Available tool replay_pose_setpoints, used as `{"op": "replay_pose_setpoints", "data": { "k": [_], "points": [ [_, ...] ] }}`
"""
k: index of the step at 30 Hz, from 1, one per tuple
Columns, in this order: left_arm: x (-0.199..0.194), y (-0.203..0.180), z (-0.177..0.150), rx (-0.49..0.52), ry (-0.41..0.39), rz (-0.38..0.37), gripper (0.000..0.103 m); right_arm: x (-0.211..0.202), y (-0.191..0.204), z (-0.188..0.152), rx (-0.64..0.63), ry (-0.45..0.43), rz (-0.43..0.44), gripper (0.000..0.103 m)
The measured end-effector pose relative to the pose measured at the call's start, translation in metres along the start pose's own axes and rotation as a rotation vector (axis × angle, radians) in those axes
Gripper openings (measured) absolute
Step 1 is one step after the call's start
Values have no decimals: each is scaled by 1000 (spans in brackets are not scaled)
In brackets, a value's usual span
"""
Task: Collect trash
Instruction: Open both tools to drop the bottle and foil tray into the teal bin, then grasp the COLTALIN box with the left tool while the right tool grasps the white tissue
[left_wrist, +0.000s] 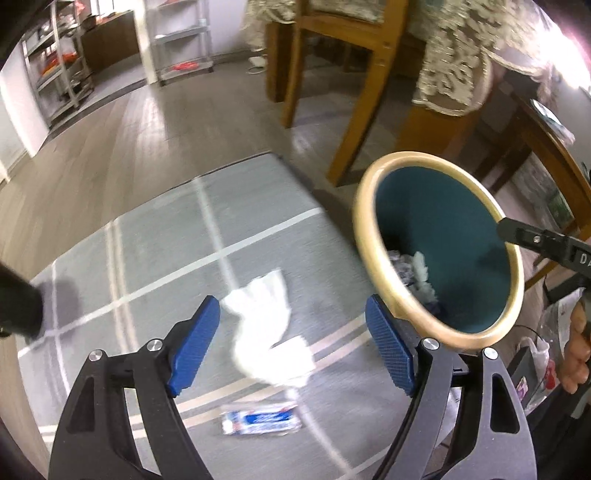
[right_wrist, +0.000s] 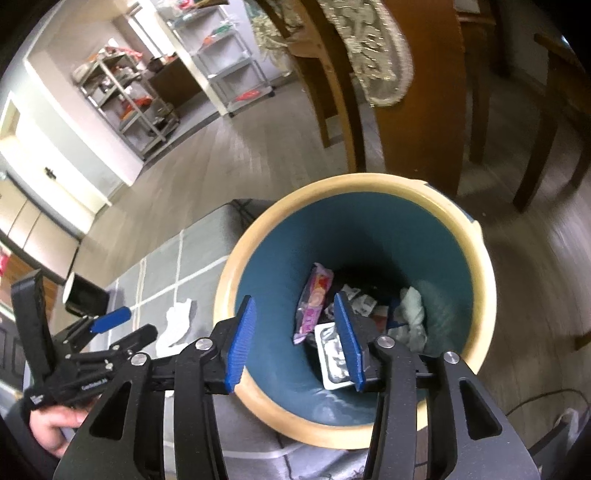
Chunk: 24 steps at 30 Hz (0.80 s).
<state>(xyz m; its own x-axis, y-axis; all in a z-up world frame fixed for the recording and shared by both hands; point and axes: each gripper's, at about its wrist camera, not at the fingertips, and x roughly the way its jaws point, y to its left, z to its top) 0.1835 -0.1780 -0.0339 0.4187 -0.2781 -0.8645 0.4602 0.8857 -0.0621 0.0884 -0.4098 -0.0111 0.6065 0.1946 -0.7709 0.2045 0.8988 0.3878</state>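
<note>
Several scraps already lie in your round teal bin with the cream rim (right_wrist: 476, 236). Two remain on the grey rug: crumpled white tissue (left_wrist: 267, 328), blue-white wrapper (left_wrist: 260, 419). Left gripper (left_wrist: 293, 347) gapes empty above the tissue; right gripper (right_wrist: 295, 345) stands apart, empty, over the bin.

Grey lined rug (left_wrist: 155, 236) on wood floor (left_wrist: 110, 122); wooden chair (left_wrist: 354, 85), metal shelves (right_wrist: 122, 96) behind

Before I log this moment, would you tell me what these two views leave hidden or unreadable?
- Printing on the blue-and-white wrapper on the rug: left wrist view, too blurred to read.
- Bottom of the bin: right wrist view, covered by trash and the right hand-held gripper.
- Bin's outside wall: left wrist view, only the rim and inside show.
- Dark object at the left edge: left wrist view, cut off.
</note>
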Motion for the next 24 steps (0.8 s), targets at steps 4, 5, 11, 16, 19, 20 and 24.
{"op": "replay_pose_setpoints", "data": {
  "k": [4,5,11,16,19,20,24],
  "points": [
    [-3,21,-12,-36,5,19,80,1,13,-2,-31,1,9,48],
    [-4,27,-17,-50,7,23,80,1,16,-3,-39,1,12,48],
    [-5,48,-51,-127,26,20,80,8,40,-8,-108,20,27,49],
    [-1,51,-73,-159,47,8,80,16,60,-13,-161,45,33,49],
    [0,45,-78,-146,50,-2,80,20,68,-16,-185,57,34,49],
    [1,43,-80,-139,51,-3,80,21,70,-17,-190,61,33,49],
    [9,32,-82,-107,58,-6,80,25,77,-21,-208,76,31,49]
  ]
}}
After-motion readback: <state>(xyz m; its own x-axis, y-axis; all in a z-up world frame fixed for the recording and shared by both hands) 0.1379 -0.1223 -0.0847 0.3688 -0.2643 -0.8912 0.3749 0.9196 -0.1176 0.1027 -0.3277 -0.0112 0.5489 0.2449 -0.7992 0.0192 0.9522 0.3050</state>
